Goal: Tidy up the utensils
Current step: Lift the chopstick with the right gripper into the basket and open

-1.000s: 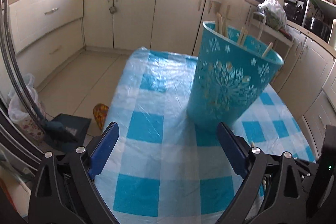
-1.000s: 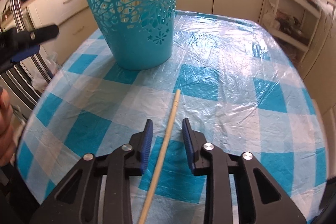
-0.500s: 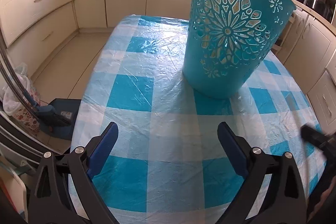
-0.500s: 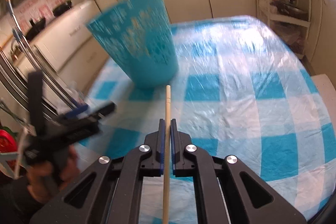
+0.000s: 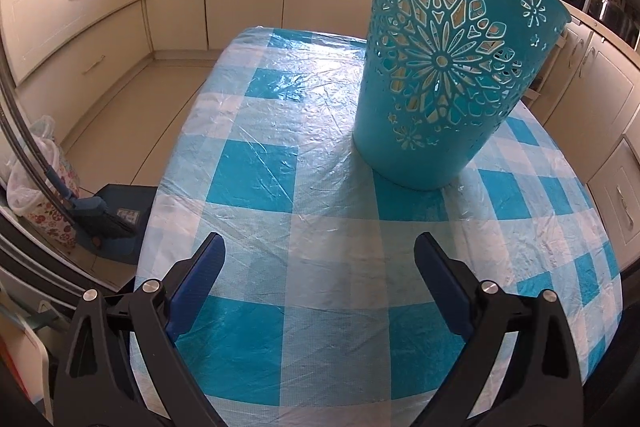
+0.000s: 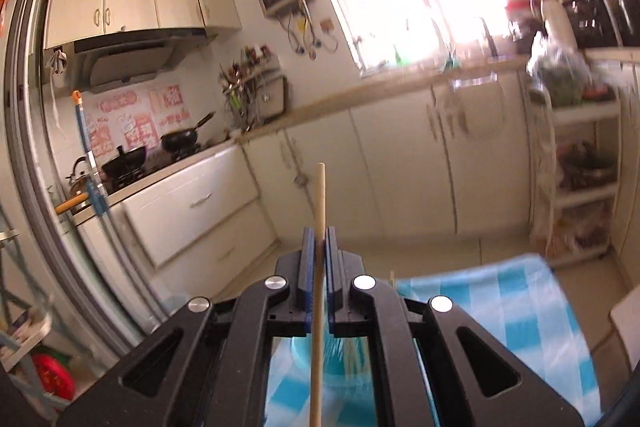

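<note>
While my right gripper (image 6: 319, 233) clamps the chopstick (image 6: 319, 211) above the bin (image 5: 444, 75), my left gripper (image 5: 318, 259) hangs wide apart over the table (image 5: 256, 163). Risk: the stick could miss the bin's rim if tilted.

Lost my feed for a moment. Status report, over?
Right tongs shut on wooden chopstick, raised over blue basket. Left tongs open, empty, above checkered table. Nothing in the way.
</note>
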The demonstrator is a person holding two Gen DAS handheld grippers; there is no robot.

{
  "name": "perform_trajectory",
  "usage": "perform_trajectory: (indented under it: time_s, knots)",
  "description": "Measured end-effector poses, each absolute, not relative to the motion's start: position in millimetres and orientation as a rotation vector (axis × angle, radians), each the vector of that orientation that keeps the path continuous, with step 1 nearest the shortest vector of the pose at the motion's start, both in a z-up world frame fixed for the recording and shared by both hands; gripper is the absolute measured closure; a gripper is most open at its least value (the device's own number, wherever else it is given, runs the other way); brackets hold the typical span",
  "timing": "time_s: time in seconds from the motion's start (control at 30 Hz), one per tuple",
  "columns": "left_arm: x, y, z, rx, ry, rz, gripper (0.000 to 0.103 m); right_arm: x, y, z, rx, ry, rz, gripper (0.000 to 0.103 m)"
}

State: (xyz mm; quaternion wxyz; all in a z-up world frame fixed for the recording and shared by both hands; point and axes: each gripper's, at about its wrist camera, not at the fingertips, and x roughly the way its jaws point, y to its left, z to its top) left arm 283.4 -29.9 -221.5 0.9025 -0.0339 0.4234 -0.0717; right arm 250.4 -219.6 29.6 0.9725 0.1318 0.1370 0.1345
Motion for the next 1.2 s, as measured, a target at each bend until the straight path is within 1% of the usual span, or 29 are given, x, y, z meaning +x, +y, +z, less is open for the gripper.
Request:
perform_trajectory:
  time_s: [0.1,0.2,0.47,0.77,1.0,1.07,1.13,1.17,1.2]
  knots:
    - [281.4,-31.9,-220.3,-0.060,0.864,-0.146,0.011,276.4,-206.0,23.3,0.227,0.226,0.188,0.097]
    - [280.9,-33.3,-219.6,-0.055,0.861,-0.150,0.010,289.5,-201.1,8.4,0.210,0.216,0.119,0.097]
    - [281.0,-30.4,-219.0,-0.080,0.857,-0.156,0.010,302.4,-208.7,-29.3,0.214,0.309,0.068,0.097]
    - [282.9,-29.4,-220.6,-0.084,0.867,-0.153,0.009,295.9,-207.4,-57.9,0.206,0.387,0.095,0.097]
    - [285.3,-26.0,-222.7,-0.099,0.876,-0.152,0.009,256.9,-217.4,-70.2,0.201,0.425,0.130,0.095]
    - [285.7,-25.1,-223.5,-0.101,0.876,-0.151,0.009,241.3,-220.6,-71.4,0.197,0.429,0.137,0.092]
    - [286.5,-23.9,-224.1,-0.106,0.880,-0.151,0.009,224.8,-221.6,-69.6,0.175,0.428,0.135,0.086]
    - [286.9,-23.1,-224.2,-0.111,0.882,-0.153,0.009,216.9,-221.9,-67.9,0.165,0.421,0.131,0.076]
    - [287.5,-22.1,-224.2,-0.118,0.884,-0.156,0.008,211.7,-222.1,-66.5,0.158,0.414,0.122,0.061]
